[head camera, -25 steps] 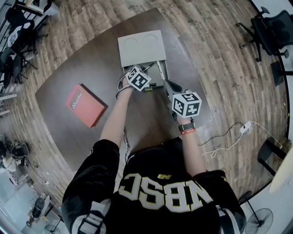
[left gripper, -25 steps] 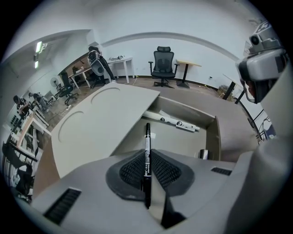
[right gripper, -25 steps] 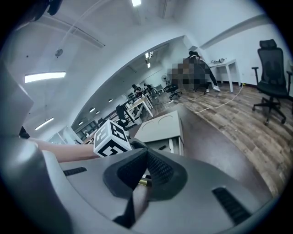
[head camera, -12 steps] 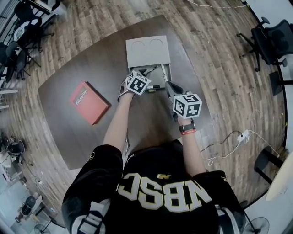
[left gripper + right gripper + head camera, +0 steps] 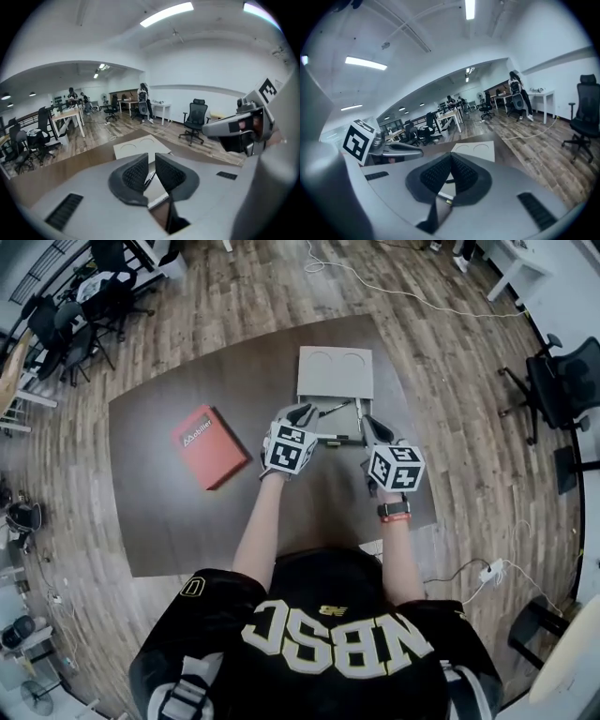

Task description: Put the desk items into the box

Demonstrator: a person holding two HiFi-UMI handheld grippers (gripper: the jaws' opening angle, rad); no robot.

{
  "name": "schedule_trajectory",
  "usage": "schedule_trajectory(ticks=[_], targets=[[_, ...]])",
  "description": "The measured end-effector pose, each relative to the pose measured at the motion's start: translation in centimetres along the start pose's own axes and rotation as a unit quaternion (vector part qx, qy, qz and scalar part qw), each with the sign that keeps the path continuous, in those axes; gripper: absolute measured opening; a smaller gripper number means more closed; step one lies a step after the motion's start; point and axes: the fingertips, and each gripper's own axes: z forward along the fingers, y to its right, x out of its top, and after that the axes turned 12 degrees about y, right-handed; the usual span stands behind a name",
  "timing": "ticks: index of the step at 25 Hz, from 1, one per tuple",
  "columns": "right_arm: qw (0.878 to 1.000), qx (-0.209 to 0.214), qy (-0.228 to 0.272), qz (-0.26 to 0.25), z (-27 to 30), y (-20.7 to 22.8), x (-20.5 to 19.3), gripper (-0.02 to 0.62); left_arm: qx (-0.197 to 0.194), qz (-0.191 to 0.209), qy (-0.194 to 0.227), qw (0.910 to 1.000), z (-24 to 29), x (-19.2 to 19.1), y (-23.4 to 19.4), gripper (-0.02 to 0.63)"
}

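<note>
Two grippers: since a second ago both have lifted out of the grey flat cardboard box. In the head view they now hang over its near edge rather than down in the tray.
Left gripper: its jaws have just been closing. In its own view the pads stand a narrow slit apart with nothing between them, so we read it as empty and not quite closed.
Right gripper: in its own view the pad tips meet, closed on nothing.
Box: it sits toward 12 o'clock on the dark brown bench. The lid is thrown back to the far side and the tray faces us.
In the tray: through the left slit we see a thin dark pen-like thing lying inside. We cannot tell what else is there.
Still out: the red flat rectangular pack with white lettering lies on the bench at 9 o'clock from the box. It is well apart from the box and from both grippers.
Meaning for the task: with both grippers up and empty, we judge that a drop-off into the tray is finished and the hands are clearing the box.
Next, as we judge it: the red pack looks like the one item left, and the left gripper is the nearer to it. The pack lies flat, so we would need the jaws wide and a bite on one edge.
</note>
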Motion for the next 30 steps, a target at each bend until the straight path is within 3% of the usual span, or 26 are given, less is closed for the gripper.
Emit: schedule_trajectory(ticks=[8,13,18,21,25,30], targets=[[0.997,0.001,0.063,-0.052,-0.8,-2.7,4.5,0.009,0.077,-0.025,0.111,0.9905,-7.6,6.3,-2.7,0.028],[0.994,0.0,0.075,-0.074,-1.8,-3.5,5.2,0.008,0.079,-0.042,0.162,0.9827,-10.4,8.0,-1.9,0.015],[0.993,0.002,0.073,-0.088,-2.7,-4.4,5.5,0.008,0.106,0.002,0.183,0.9775,-12.0,9.0,-1.2,0.014],[0.993,0.001,0.076,-0.088,-3.4,-4.3,5.7,0.008,0.119,0.006,0.191,0.9743,-12.4,9.4,-1.1,0.014],[0.993,-0.005,0.077,-0.089,-4.0,-3.7,5.8,0.008,0.109,0.001,0.191,0.9756,-12.1,9.4,-0.7,0.015],[0.994,-0.008,0.071,-0.087,-4.6,-3.8,5.3,0.008,0.052,0.015,0.2,0.9783,-11.7,9.7,1.9,0.015]])
